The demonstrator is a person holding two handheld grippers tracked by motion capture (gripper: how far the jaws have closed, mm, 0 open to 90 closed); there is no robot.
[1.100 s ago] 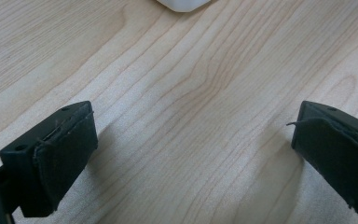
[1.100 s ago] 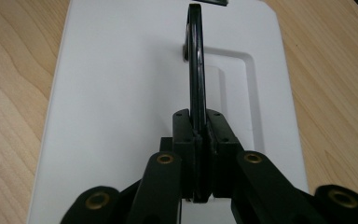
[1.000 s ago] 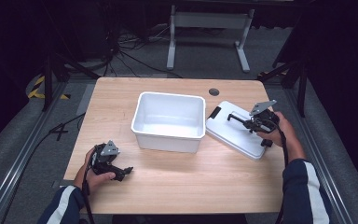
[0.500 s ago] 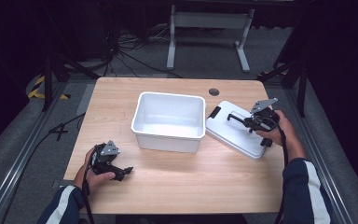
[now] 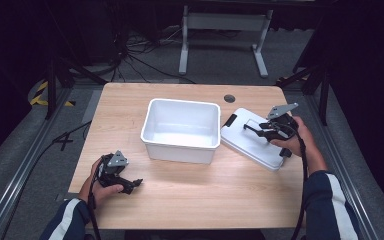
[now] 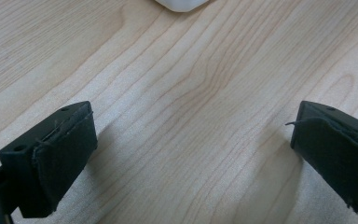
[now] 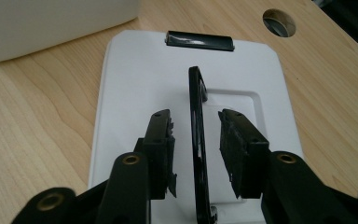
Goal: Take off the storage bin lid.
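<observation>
White lid (image 5: 254,141), black upright handle (image 7: 196,140)

The wooden table (image 5: 190,200) was pale, with a straight grain, and had a round hole (image 5: 229,98) near its far edge, right of the middle. Grey carpet floor (image 5: 220,60) lay around it. Beyond the far edge stood a white metal stand (image 5: 222,22) on two splayed legs, and black cables (image 5: 130,55) snaked over the floor to its left. A strip of yellow-and-black tape (image 5: 42,95) lay on the floor off the far left corner. A metal rail (image 5: 20,175) ran along the floor on the left side.
</observation>
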